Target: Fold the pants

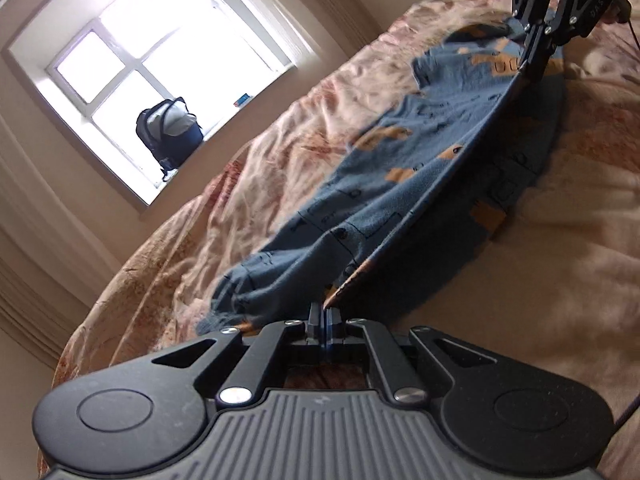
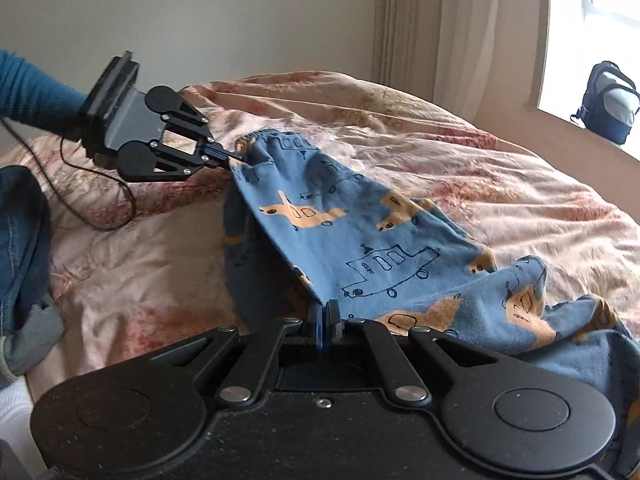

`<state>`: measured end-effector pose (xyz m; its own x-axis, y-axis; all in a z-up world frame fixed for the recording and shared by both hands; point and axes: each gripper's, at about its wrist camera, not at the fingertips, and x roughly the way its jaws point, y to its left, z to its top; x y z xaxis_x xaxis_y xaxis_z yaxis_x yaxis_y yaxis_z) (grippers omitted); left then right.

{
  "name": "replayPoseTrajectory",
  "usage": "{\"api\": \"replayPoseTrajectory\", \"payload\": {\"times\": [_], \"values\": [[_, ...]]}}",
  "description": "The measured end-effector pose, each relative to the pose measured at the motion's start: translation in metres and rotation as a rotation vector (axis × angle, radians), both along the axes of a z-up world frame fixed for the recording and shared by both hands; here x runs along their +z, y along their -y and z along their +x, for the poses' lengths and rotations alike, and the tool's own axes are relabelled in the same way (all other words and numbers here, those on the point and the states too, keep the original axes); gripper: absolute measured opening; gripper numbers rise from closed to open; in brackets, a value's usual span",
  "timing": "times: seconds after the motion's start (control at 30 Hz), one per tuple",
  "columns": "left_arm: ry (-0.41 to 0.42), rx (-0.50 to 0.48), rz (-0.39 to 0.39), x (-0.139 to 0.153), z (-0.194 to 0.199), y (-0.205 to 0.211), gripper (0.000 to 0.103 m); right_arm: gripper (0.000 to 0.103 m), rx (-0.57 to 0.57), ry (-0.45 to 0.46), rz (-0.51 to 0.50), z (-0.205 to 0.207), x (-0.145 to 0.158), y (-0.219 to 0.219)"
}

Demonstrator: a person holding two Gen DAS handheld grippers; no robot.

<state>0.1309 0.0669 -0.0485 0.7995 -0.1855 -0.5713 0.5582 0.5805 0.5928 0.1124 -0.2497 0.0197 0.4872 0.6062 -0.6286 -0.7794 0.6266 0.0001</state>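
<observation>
Bedspread (image 2: 500, 184), pants (image 2: 360, 240) stretched between clamped claws

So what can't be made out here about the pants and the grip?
- Lower layer of the pants: both views, hidden under the lifted fabric.
- Leg ends: right wrist view, cut off by the right edge and the right gripper.
- Fabric inside the left gripper jaws: hidden by the jaws.

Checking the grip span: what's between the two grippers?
The taut edge of the blue pants runs from left gripper to right gripper, above the bedspread; both views show it.
</observation>
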Motion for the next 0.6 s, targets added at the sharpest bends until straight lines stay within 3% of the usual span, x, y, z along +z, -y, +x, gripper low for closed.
{"api": "replayPoseTrajectory", "payload": {"times": [0.13,0.23,0.27,0.3,0.37,0.4,0.43,0.5,0.57,0.6], "values": [[-0.087,0.005,0.01,-0.008,0.004,0.001,0.001,0.0,0.035,-0.011,-0.043,-0.007,-0.014,-0.009],[-0.132,0.042,-0.021,-0.006,0.007,0.001,0.007,0.001,0.035,-0.017,-0.077,-0.009,-0.03,-0.014],[-0.143,0.063,-0.041,-0.003,0.009,0.001,0.019,0.001,0.028,-0.023,-0.073,-0.007,-0.033,-0.013],[-0.158,0.088,-0.064,0.0,0.01,0.0,0.046,0.003,0.025,-0.026,-0.065,-0.008,-0.034,-0.013],[-0.142,0.145,-0.126,0.01,0.01,0.0,0.08,0.009,0.009,-0.015,-0.05,-0.009,-0.034,-0.009],[-0.132,0.18,-0.162,0.015,0.01,0.001,0.09,0.017,-0.002,-0.009,-0.037,-0.011,-0.034,-0.006],[-0.134,0.206,-0.208,0.021,0.011,0.002,0.092,0.03,-0.022,-0.005,-0.023,-0.013,-0.033,-0.004],[-0.142,0.267,-0.31,0.03,0.015,0.01,0.103,0.041,-0.072,0.008,0.026,-0.019,-0.031,0.008],[-0.142,0.297,-0.419,0.036,0.019,0.026,0.103,0.054,-0.158,0.045,0.054,-0.026,-0.027,0.02],[-0.153,0.294,-0.458,0.039,0.021,0.035,0.103,0.068,-0.212,0.064,0.075,-0.029,-0.024,0.029]]}}
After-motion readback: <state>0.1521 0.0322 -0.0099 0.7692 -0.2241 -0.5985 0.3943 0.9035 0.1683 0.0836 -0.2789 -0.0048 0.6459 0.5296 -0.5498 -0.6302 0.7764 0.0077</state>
